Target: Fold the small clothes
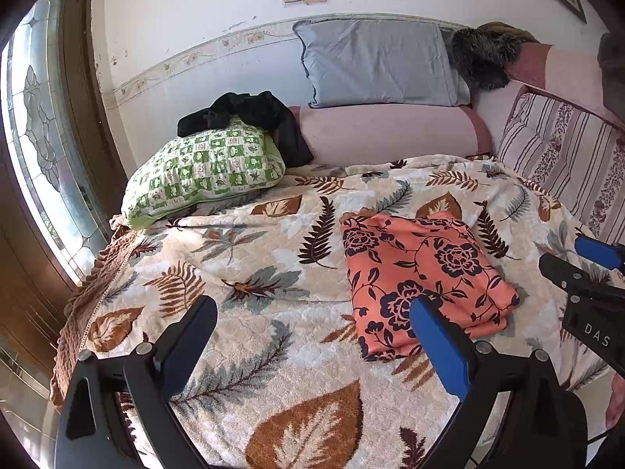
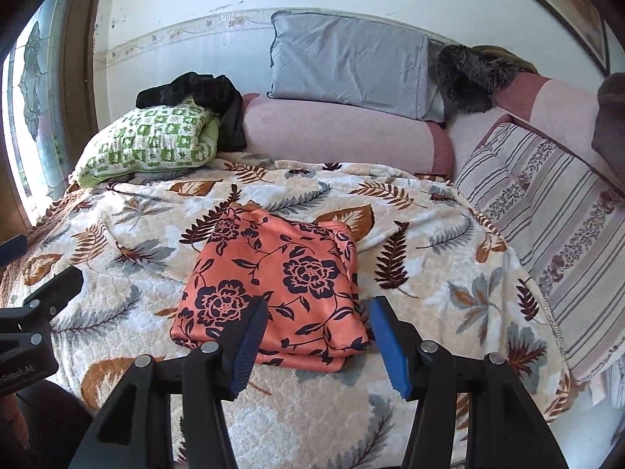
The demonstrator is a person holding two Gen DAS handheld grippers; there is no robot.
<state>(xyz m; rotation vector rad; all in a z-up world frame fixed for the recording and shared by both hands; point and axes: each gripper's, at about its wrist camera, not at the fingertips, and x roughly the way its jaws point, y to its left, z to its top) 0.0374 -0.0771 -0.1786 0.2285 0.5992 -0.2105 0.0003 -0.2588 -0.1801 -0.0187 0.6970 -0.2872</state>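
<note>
An orange garment with dark flower print [image 1: 422, 277] lies folded into a neat rectangle on the leaf-patterned bedspread [image 1: 254, 273]. It also shows in the right wrist view [image 2: 281, 289]. My left gripper [image 1: 312, 312] is open and empty, just left of the garment's near edge. My right gripper [image 2: 316, 312] is open and empty, hovering above the garment's near edge; it shows at the right edge of the left wrist view [image 1: 586, 265]. The left gripper's fingertips [image 2: 50, 285] show at the left of the right wrist view.
A green checked pillow [image 1: 203, 172] with a black garment [image 1: 250, 117] on it lies at the back left. A grey pillow [image 1: 375, 62], a pink bolster [image 1: 390, 133] and a striped cushion [image 1: 566, 156] line the back. A window [image 1: 39, 117] is on the left.
</note>
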